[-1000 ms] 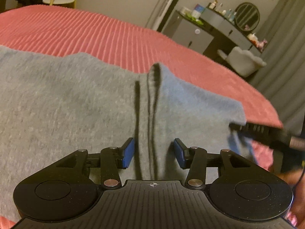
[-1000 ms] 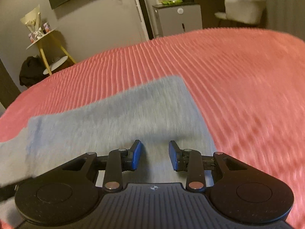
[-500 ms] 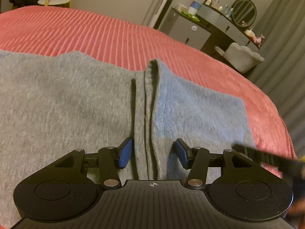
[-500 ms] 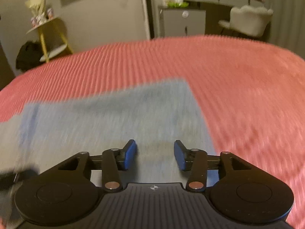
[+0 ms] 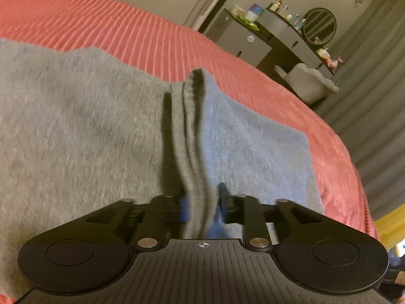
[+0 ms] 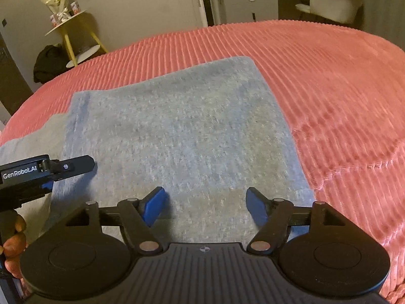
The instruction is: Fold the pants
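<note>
Closing on a raised ridge of grey fabric: left gripper [image 5: 202, 206], jaws drawn in tight with the pinched fold [image 5: 192, 136] of the pants [image 5: 76, 131] standing up between the blue pads, cloth already pressed from both sides

Running straight away from those jaws toward the far edge of the bed [image 5: 131, 27]: the fold's long axis, in line with the fingers, so any lift there likely carries the whole crease with it

Opening, with nothing between them: right gripper [image 6: 206, 206], jaws spread wide above the flat, bluer panel of the pants [image 6: 177, 126], pads clear of the cloth as far as can be judged

Lying directly ahead of and under the right jaws: that panel, its right-hand edge parallel to the fingers and just beside the right pad, pink ribbed bedspread [image 6: 341, 88] beyond it

Entering from the left of the right wrist view: the left gripper's finger [image 6: 73, 166], near the panel's left border

Nearer to the near edge of the panel, and so likely next to bite: right jaws, needing only to drop
</note>
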Motion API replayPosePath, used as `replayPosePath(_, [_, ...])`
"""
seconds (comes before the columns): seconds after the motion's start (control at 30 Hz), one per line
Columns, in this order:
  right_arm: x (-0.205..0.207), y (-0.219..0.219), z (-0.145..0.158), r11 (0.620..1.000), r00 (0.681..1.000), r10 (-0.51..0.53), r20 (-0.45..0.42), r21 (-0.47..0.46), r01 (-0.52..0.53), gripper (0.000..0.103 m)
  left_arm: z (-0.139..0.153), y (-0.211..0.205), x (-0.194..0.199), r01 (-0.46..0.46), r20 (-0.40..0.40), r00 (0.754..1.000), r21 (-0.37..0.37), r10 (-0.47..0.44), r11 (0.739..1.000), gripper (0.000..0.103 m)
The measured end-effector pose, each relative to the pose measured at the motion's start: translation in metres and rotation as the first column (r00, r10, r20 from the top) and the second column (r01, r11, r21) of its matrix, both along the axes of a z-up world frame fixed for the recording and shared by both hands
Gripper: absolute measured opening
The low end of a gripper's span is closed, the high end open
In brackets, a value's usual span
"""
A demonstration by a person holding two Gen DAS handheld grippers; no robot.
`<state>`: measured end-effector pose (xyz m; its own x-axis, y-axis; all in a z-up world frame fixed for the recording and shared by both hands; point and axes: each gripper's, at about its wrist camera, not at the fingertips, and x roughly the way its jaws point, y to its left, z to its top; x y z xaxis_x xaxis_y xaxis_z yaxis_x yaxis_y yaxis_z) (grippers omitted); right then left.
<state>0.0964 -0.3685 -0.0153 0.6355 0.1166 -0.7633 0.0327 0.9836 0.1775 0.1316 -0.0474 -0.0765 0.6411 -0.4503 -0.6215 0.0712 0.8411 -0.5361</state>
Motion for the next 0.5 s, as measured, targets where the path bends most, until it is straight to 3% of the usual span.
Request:
replayPosePath(0.27, [-0.003, 0.000, -0.001, 0.999, 0.998, -0.031, 0.045, 0.024, 0.030, 0.071, 0.017, 0.017, -0.009, -0.015, 0.043, 0.999, -0.090, 0.019, 0.996, 0.014])
replayPosePath(0.5, [0.001, 0.013, -0.009, 1.000, 0.999, -0.011, 0.049, -0.023, 0.012, 0.076, 0.001, 0.003, -0.001, 0.006, 0.035, 0.999, 0.093, -0.010, 0.996, 0.019])
